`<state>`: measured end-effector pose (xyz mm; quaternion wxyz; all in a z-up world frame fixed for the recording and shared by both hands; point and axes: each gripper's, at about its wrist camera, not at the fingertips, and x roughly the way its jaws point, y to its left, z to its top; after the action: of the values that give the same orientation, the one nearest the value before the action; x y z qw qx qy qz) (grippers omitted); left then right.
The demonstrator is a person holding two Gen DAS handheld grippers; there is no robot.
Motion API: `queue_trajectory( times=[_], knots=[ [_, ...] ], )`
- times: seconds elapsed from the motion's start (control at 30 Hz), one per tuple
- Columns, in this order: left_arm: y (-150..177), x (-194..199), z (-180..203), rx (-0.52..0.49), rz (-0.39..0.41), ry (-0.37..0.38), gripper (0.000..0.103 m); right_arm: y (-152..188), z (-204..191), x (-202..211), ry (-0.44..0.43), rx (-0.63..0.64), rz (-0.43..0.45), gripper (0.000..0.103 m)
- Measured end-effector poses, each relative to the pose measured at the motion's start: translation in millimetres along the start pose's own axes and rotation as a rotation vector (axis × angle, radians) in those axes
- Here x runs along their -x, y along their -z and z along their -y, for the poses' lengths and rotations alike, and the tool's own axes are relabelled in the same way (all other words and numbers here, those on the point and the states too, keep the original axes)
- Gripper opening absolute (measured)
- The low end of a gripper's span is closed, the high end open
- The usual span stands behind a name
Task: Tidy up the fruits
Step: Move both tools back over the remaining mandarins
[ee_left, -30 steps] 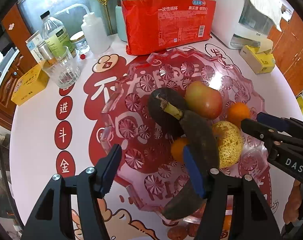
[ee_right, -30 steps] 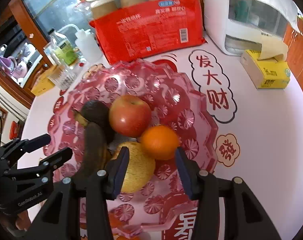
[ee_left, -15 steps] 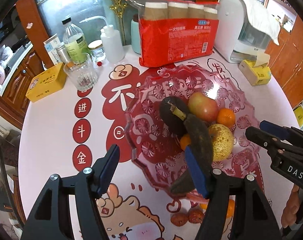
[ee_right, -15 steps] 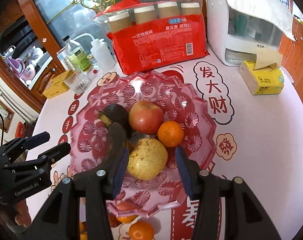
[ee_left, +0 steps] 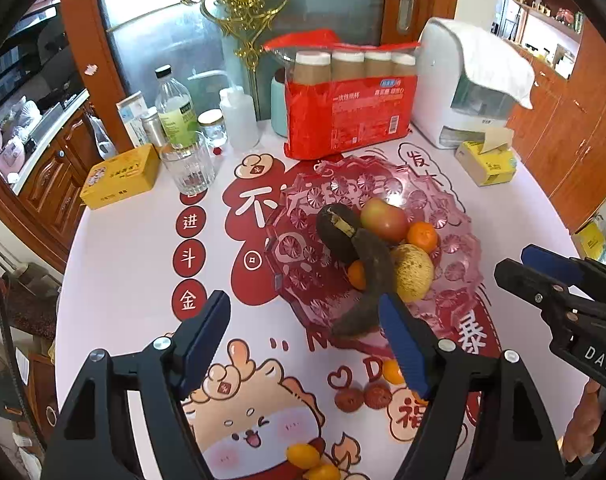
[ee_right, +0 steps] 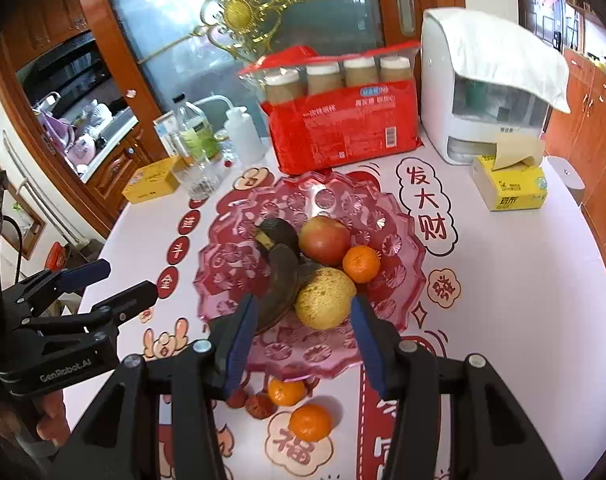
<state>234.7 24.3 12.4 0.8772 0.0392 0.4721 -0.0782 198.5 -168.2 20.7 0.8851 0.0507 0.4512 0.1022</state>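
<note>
1. Both tools hang above the table with nothing in them: the left gripper [ee_left: 303,330] has its jaws opening, only tablecloth showing between the pads, and the right gripper [ee_right: 303,332] holds a moderate gap that is just as empty.
2. The pink glass dish [ee_right: 399,216] sits mid-table, already carrying a blackened banana [ee_right: 281,276], an apple [ee_right: 324,239], a yellow pear [ee_right: 325,298] and an orange [ee_right: 361,264], all crowded together and touching.
3. Stragglers remain on the cloth near the dish's front edge: two loose oranges [ee_right: 310,422], two small dark red fruits [ee_right: 259,406], and kumquats [ee_left: 303,455] close to the left camera.
4. My read: the loose oranges are light, firm and round, so they'll roll. Pinch across the middle, pads square to the widest part.
5. The little red fruits look wrinkled and small; they probably need a nearly closed pinch and could skid away.
6. That overripe banana looks soft, so I'd avoid bumping it when dropping more fruit in.
7. The dish appears to be brittle glass; set fruit down gently, no dropping.
</note>
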Motion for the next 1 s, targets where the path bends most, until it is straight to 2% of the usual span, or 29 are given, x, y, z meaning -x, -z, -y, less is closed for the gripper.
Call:
queue_trajectory(
  times=[0.2,0.5,0.87,1.0],
  knots=[
    [16.5,30.4,-2.0,0.011,0.034,-0.007,0.076,13.9,-10.4,28.5,-0.016,0.022,0.026,0.049],
    [49.6,63.9,-5.2,0.055,0.061,-0.058,0.077,37.1,-16.4,56.0,-0.043,0.068,0.034,0.049],
    [99.6,83.6,0.5,0.167,0.067,-0.12,0.077,72.3,-4.6,74.1,-0.06,0.149,0.025,0.049],
    [117.2,79.1,6.3,0.174,0.04,-0.136,0.077,84.5,4.3,70.4,-0.074,0.151,0.001,0.049]
  ],
)
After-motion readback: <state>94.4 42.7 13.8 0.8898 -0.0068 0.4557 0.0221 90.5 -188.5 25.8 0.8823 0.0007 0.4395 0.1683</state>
